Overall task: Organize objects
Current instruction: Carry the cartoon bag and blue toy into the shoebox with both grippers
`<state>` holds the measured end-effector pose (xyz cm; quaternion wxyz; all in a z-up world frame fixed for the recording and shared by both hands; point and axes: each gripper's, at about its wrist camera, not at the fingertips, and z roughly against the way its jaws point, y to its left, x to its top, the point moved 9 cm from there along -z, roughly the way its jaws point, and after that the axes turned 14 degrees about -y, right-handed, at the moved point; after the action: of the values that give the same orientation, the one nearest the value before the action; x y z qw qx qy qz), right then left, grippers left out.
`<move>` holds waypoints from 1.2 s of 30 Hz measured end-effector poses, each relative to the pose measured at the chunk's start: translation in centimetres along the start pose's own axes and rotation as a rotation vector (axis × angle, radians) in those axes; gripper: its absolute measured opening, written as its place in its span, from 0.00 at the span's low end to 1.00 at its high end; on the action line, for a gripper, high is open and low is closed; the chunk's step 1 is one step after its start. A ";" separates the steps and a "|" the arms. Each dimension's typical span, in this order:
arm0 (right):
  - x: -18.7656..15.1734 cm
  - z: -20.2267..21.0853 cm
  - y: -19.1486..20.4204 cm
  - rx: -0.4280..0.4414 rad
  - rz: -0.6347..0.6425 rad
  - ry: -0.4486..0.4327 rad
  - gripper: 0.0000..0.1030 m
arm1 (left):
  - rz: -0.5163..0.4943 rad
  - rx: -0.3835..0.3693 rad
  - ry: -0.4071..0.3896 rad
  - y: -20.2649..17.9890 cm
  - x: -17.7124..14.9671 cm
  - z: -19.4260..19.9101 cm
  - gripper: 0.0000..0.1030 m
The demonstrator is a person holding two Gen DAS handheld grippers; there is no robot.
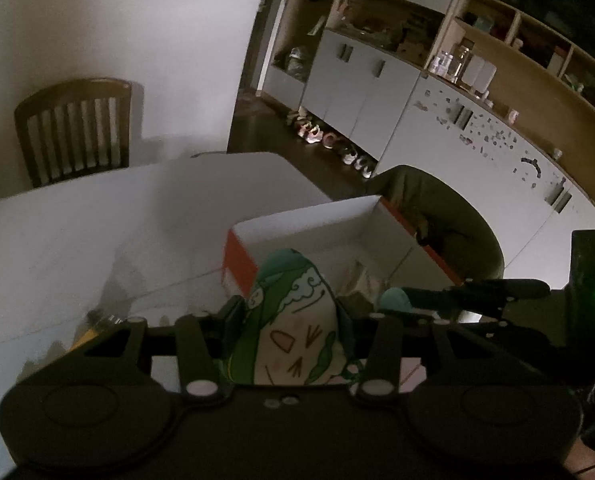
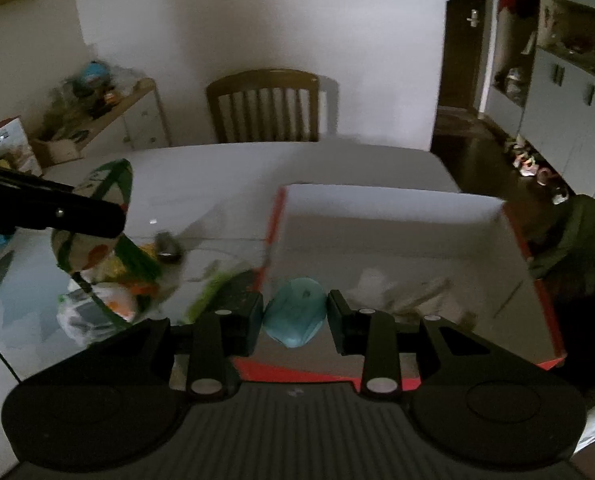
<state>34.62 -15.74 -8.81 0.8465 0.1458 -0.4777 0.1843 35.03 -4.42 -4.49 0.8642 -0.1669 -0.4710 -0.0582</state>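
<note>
Left wrist view gives me the left gripper (image 1: 291, 328) clamped on a green-and-white printed pouch (image 1: 297, 320) held above the near end of the open orange-sided box (image 1: 239, 258), with a shelf wall and a row of shoes (image 1: 333, 144) on the floor that the other camera barely catches. Right wrist view alone shows the right gripper (image 2: 295, 316) closed on a small teal oval object (image 2: 295, 316) over the box's near rim, and a loose heap of packets (image 2: 109, 292) on the white table (image 2: 217, 176) left of the box. I can read no lettering on anything; the pouch print is cartoon drawing only.
</note>
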 end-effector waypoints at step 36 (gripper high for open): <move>-1.3 -15.0 -14.2 -0.025 0.088 0.202 0.33 | -0.073 0.131 0.279 -5.1 -7.3 -19.5 0.46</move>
<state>51.75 -22.24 -18.46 0.8831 0.0949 -0.3982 0.2291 45.22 -16.35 -19.10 0.9276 -0.0830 -0.3549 -0.0814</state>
